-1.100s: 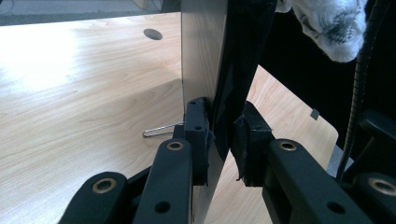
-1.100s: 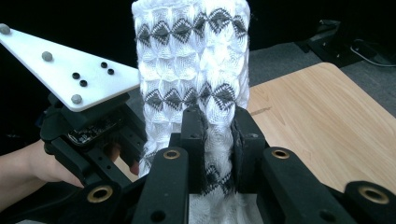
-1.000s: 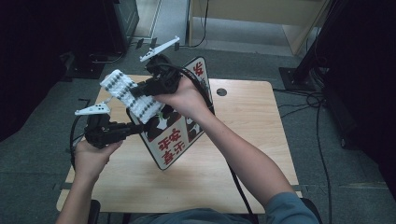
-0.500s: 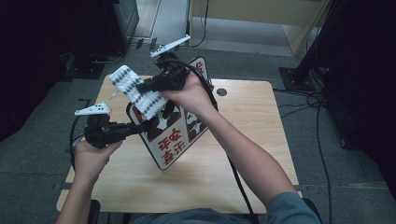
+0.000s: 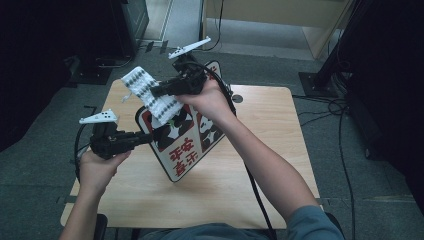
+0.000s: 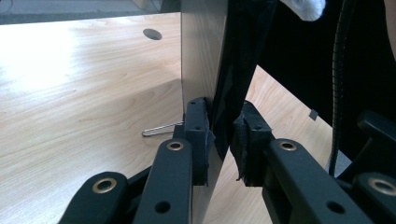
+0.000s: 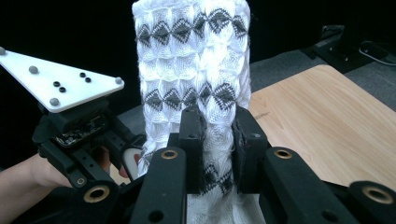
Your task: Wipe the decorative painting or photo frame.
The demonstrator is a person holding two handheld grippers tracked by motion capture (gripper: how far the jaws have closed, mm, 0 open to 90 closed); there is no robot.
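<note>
Wiping the sign [image 5: 182, 137], keep your left gripper [image 5: 145, 138] clamped on its nine-o'clock edge while your right gripper [image 5: 156, 91], pinching the cloth [image 5: 150, 92], sweeps toward six o'clock.

Right gripper [image 5: 156, 92] presses cloth [image 5: 148, 94] on sign [image 5: 182, 137] (tilted).

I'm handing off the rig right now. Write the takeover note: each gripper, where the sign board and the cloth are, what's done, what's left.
Left gripper: shut on the left edge of the sign board, holding it tilted, lower end on the table.
Right gripper: shut on the white patterned cloth, held against the board's upper left face.
Done: board propped and gripped, cloth in hand and on the board.
Left: probably wiping the rest of the face; how much is already wiped cannot be told. Then set both down.
</note>
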